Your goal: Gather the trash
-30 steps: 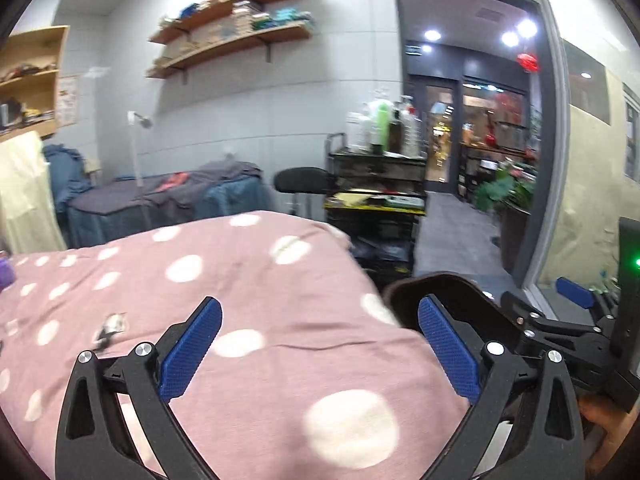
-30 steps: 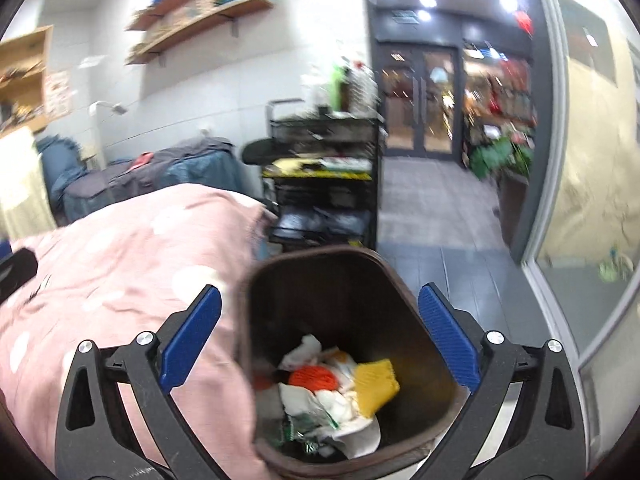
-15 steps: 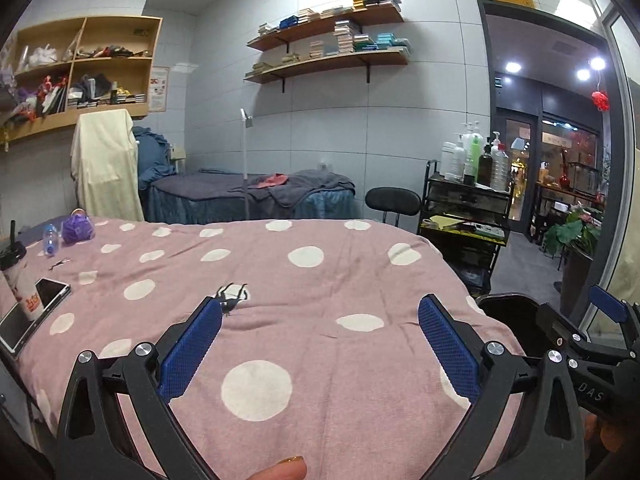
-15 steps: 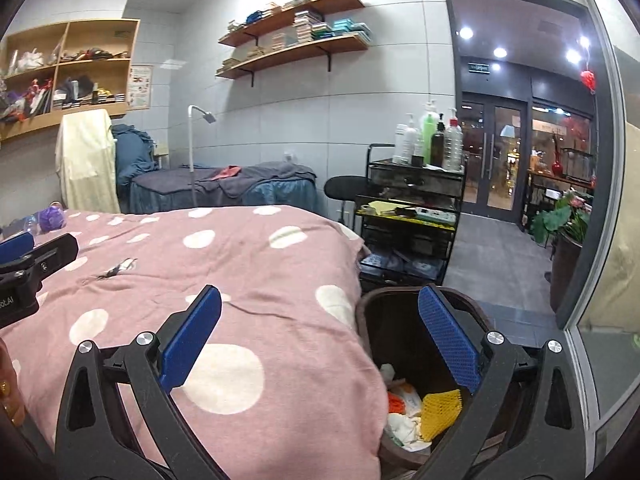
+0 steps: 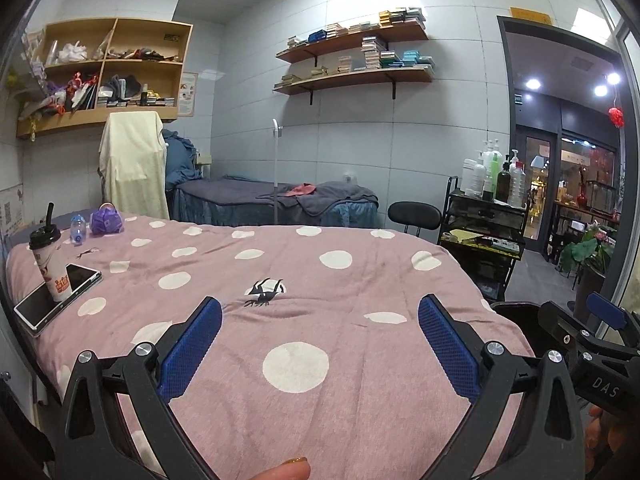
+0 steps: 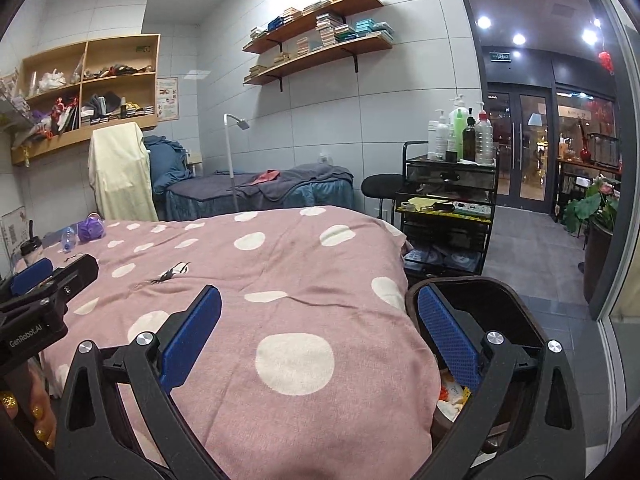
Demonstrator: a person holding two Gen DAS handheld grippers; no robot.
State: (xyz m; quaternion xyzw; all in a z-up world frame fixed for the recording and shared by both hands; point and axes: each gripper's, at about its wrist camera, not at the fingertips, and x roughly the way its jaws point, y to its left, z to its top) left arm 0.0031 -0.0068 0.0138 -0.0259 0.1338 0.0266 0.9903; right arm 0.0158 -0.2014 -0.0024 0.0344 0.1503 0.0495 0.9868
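Observation:
A brown trash bin [image 6: 472, 281] stands at the right corner of the pink dotted bed [image 6: 296, 264], with crumpled white and orange trash [image 6: 451, 397] inside. My right gripper [image 6: 319, 296] hovers open and empty over the bed's near corner, its right finger in front of the bin. My left gripper [image 5: 319, 308] is also open and empty above the bed [image 5: 304, 280]. A small black scrap [image 5: 266, 290] lies mid-bed, ahead of the left gripper. At the far left are a lidded drink cup [image 5: 50, 264] on a phone [image 5: 28, 308], a small clear bottle [image 5: 78, 230] and a purple lump [image 5: 105, 220].
A black cart [image 6: 448, 216] with bottles on top stands past the bed's right side, with a black stool [image 6: 380, 184] beside it. A second, grey-covered bed [image 5: 276, 200] sits at the back wall. A potted plant [image 6: 596, 216] and glass doors are at the right.
Both views have lifted and swung left, from the bin and bed edge to the whole bed. The right gripper has moved off the bin's opening. Both grippers stayed open.

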